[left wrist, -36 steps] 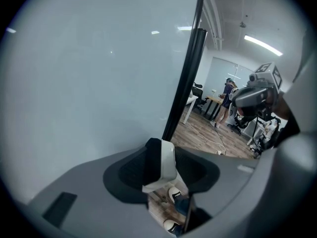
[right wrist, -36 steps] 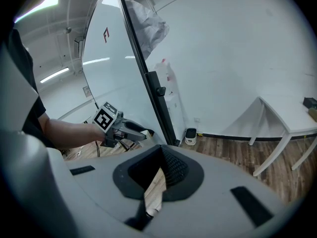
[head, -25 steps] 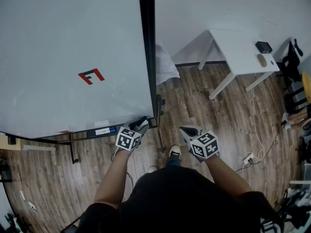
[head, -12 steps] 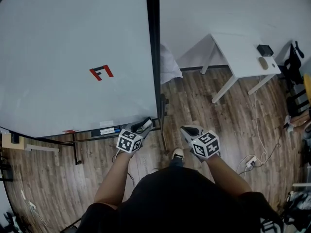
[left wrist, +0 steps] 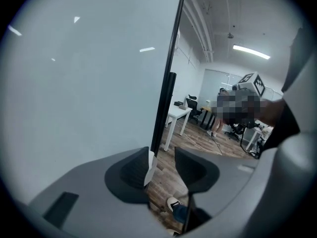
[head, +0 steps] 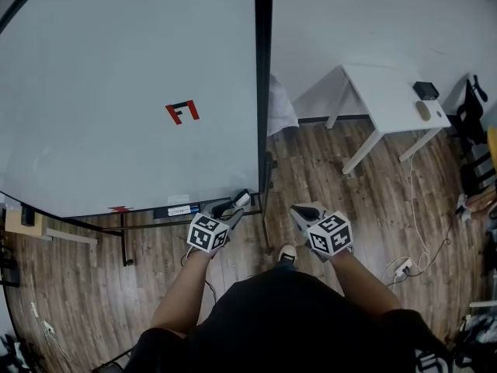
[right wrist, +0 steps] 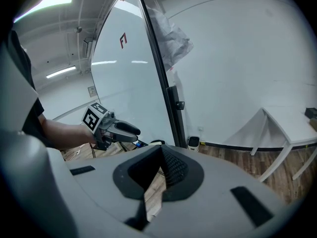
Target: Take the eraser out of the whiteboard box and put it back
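The whiteboard stands upright; along its bottom edge runs the dark whiteboard box; at the whiteboard's lower right corner the left hand-held gripper hovers, jaws wide apart, gripping nothing; just beyond that corner the right hand-held gripper is closed and empty; a blue-and-white piece, likely the eraser, lies in the box; seemingly nothing is done yet: lifting out and replacing both remain.

A wood-plank floor carries a white surface by the wall; a small black box and a beige oval object lie on it. A power strip lies on the floor. A dark whiteboard box runs under the board's edge.
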Available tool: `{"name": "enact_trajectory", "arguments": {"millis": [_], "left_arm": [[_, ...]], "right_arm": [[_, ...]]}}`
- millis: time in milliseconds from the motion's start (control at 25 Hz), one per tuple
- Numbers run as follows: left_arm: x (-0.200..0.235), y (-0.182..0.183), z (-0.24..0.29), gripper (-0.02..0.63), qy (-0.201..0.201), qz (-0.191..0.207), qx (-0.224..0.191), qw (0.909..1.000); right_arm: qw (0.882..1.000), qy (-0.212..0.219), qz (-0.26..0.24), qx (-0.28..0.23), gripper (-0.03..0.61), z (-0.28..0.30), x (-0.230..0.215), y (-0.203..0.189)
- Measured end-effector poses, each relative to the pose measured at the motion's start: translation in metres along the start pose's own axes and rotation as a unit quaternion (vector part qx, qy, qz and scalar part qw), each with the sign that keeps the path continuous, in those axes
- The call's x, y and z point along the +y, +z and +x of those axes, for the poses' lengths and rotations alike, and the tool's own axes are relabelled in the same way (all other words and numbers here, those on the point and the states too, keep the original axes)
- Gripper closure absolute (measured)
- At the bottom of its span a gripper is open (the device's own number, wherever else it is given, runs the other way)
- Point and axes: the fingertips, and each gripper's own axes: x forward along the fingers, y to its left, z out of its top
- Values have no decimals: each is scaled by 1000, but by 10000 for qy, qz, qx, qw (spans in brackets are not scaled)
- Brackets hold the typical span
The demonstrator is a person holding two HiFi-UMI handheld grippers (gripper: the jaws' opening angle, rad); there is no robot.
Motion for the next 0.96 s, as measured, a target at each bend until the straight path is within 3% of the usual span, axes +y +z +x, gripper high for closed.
{"name": "enact_trajectory", "arguments": {"millis": [960], "left_arm": [[5,-20,-69,504,214,102,-223,9995]], "right_arm": [[9998,-93,-152,-127,583,0,41,4]]}}
